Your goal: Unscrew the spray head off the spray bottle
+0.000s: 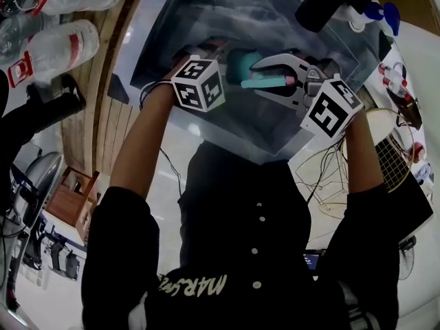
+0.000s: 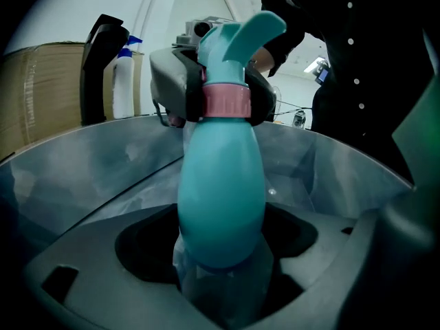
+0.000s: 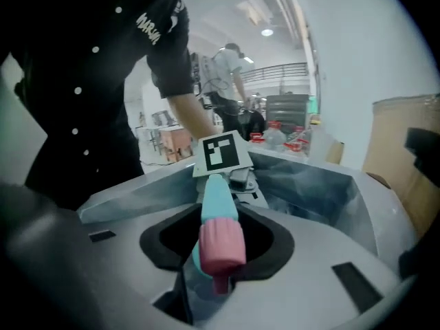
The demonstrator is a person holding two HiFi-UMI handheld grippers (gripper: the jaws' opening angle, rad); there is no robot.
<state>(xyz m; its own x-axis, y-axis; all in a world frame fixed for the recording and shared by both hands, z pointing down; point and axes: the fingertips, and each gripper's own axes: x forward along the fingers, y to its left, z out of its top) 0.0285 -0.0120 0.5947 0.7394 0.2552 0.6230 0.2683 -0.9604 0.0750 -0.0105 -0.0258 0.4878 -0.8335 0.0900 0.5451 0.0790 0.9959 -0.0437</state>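
Observation:
A teal spray bottle [image 2: 221,184] with a pink collar [image 2: 225,102] and a teal spray head [image 2: 242,34] is held up between my two grippers. My left gripper [image 2: 220,273] is shut on the lower end of the bottle's body. My right gripper [image 3: 220,270] is shut on the pink collar [image 3: 221,243], its jaws on either side of it. In the head view the bottle [image 1: 240,64] lies between the left gripper [image 1: 223,62] and the right gripper [image 1: 260,74], over a translucent bin [image 1: 206,19].
Clear water bottles [image 1: 58,47] lie at the upper left on the wooden top. A white spray bottle with a blue head [image 2: 124,81] stands beside a cardboard box [image 2: 38,98]. A racket [image 1: 393,150] lies at the right. Another person [image 3: 227,81] stands far behind.

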